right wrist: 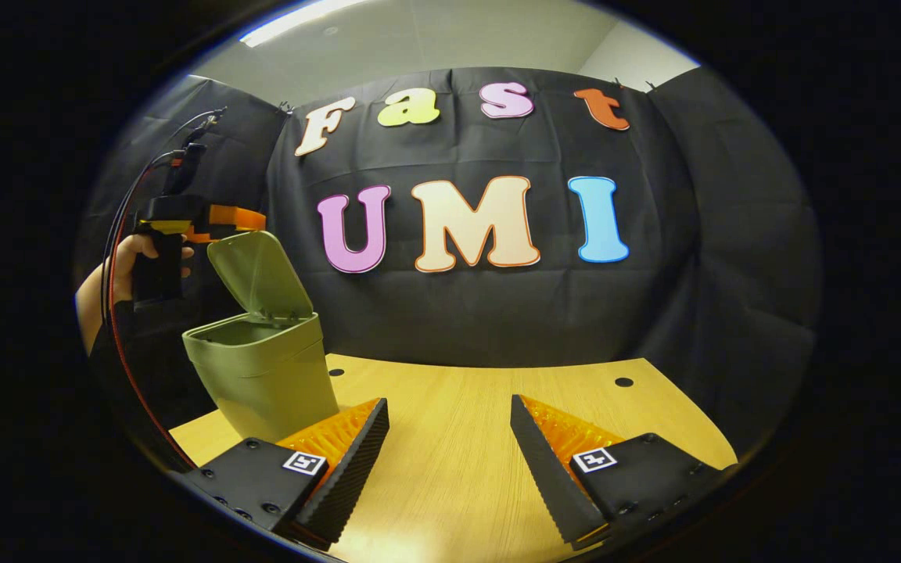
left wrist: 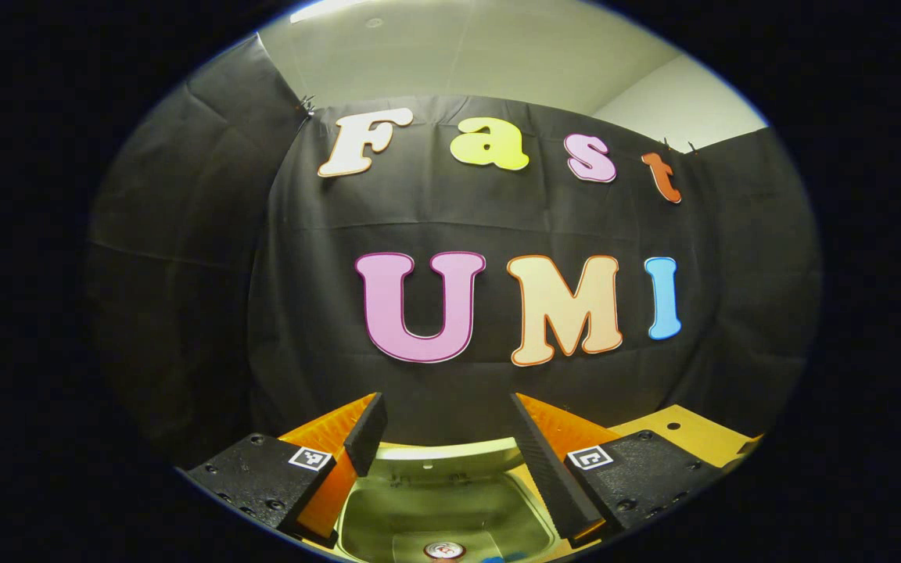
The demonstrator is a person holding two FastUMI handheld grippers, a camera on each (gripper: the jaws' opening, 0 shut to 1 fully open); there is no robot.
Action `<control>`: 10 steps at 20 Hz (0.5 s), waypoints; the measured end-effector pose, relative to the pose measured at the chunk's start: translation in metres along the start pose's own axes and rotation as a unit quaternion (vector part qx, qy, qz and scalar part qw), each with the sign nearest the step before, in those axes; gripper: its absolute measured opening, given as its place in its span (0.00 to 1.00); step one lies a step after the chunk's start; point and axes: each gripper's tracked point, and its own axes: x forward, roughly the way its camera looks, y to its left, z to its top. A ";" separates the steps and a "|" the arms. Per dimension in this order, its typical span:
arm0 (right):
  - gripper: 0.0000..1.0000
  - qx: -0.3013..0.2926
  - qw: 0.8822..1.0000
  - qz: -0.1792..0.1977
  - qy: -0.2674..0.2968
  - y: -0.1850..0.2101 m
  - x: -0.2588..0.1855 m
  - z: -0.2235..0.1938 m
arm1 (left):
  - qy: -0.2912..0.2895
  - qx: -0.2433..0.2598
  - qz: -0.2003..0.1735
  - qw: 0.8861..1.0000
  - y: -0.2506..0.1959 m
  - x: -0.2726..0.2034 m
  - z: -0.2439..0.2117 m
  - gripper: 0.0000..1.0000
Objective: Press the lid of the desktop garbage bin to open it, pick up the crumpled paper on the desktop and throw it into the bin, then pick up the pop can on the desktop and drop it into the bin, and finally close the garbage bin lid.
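Bin lid (right wrist: 259,274) is standing tilted up and back on its hinge at the rear rim of the green desktop garbage bin (right wrist: 267,375), which is sitting on the wooden desktop (right wrist: 458,438) toward the left of the right gripper view. In the left gripper view the left gripper (left wrist: 450,461) is hovering directly over the bin's open mouth, its fingers spread wide with nothing between them. Deep inside the bin, the round top of the pop can (left wrist: 444,550) is showing, so the can looks already dropped; I cannot make out the crumpled paper in there. In the right gripper view a hand (right wrist: 134,258) is holding that left gripper high beside the raised lid. The right gripper (right wrist: 450,461) is waiting low over bare desktop, its fingers also wide apart and empty.

Judging from this, closing the lid is what remains. The lid looks like thin, light, smooth moulded plastic, stiff enough to push but slick on its face, so pinching it seems unnecessary. A gentle push on its upper front edge, farthest from the hinge, should be swinging it down with least effort. The bin itself appears light and may slide or tip if pushed sideways rather than downward.
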 end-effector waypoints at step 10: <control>0.98 -0.007 1.000 0.028 0.004 0.020 -0.005 0.000 | 0.046 -0.019 -0.002 0.999 -0.007 -0.043 -0.065 0.93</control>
